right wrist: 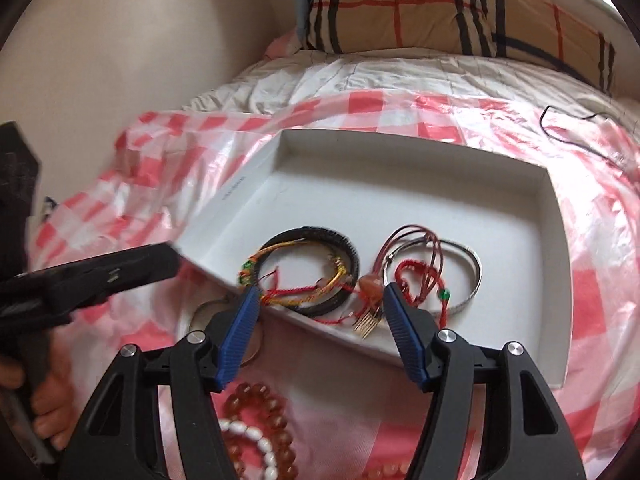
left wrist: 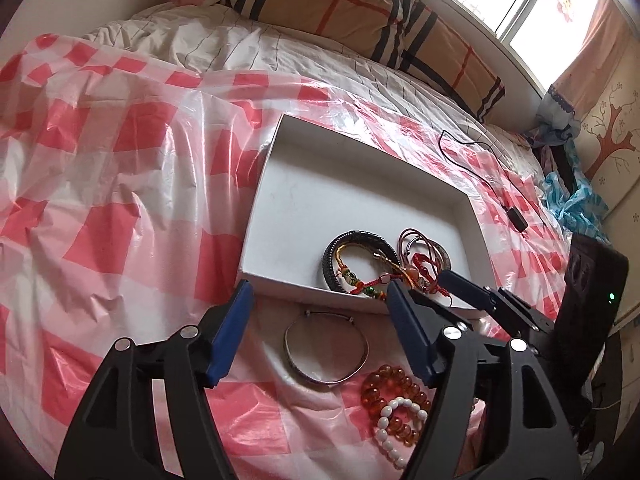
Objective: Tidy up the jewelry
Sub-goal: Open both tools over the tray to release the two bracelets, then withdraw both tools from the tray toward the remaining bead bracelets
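A shallow white box [left wrist: 304, 184] [right wrist: 440, 200] lies on a pink checked plastic sheet on a bed. In it lie a black braided bracelet [left wrist: 340, 242] [right wrist: 316, 234], red and yellow cord bracelets [right wrist: 304, 292] and a silver bangle [right wrist: 472, 280]. On the sheet before the box lie a silver bangle [left wrist: 326, 346], an amber bead bracelet [left wrist: 384, 388] [right wrist: 256, 400] and a white bead bracelet [left wrist: 386, 424] [right wrist: 260, 440]. My left gripper [left wrist: 318, 294] is open and empty above the silver bangle. My right gripper [right wrist: 318, 296] is open and empty over the box's near edge.
A plaid pillow [left wrist: 360, 12] [right wrist: 440, 12] lies at the bed's far side under a window. A black cable with a small adapter [left wrist: 516, 216] lies right of the box. The right gripper's body [left wrist: 592, 304] shows in the left wrist view, the left gripper's [right wrist: 80, 280] in the right wrist view.
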Available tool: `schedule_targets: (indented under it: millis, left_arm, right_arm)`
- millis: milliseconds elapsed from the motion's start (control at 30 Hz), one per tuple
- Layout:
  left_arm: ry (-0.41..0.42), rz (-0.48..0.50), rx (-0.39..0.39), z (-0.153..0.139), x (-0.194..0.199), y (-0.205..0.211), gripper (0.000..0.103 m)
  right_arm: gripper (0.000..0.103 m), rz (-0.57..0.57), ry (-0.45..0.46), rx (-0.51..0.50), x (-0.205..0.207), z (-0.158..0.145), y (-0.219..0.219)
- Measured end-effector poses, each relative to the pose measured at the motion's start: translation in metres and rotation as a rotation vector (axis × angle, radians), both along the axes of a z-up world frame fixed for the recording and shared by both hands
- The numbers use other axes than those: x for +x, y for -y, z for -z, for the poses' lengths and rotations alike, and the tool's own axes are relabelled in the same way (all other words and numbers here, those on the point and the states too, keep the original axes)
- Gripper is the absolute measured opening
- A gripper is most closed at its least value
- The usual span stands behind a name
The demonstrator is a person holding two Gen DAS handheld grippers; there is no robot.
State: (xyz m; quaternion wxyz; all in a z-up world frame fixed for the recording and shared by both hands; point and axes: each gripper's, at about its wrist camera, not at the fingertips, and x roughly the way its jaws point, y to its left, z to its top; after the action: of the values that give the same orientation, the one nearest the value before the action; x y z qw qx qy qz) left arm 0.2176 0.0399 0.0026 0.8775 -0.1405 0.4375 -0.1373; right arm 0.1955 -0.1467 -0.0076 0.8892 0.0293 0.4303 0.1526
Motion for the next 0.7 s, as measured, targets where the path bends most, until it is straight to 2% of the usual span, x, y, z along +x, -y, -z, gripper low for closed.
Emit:
schedule_targets:
  millis: [100, 133, 300, 433, 700]
  left_arm:
    - [0.004, 0.002, 0.015, 0.000, -0.004, -0.005, 0.067]
    - [0.003, 0.003, 0.023, 0.001, -0.006, -0.005, 0.068]
    - [-0.005, 0.011, 0.071, 0.005, -0.011, -0.004, 0.069]
    - [0.012, 0.024, 0.124, 0.005, -0.018, 0.003, 0.071]
    - [0.065, 0.051, 0.230, -0.001, -0.028, 0.016, 0.077]
  right_arm:
    - [0.063, 0.045, 0.011, -0.105, 0.011, 0.008, -0.005]
    - [0.063, 0.053, 0.012, -0.100, 0.011, 0.009, -0.002]
    - [0.067, 0.081, 0.034, 0.028, 0.009, -0.005, 0.019]
    - [0.067, 0.121, 0.011, 0.114, 0.010, -0.005, 0.033]
    - [0.070, 0.134, -0.001, 0.139, 0.010, -0.002, 0.035]
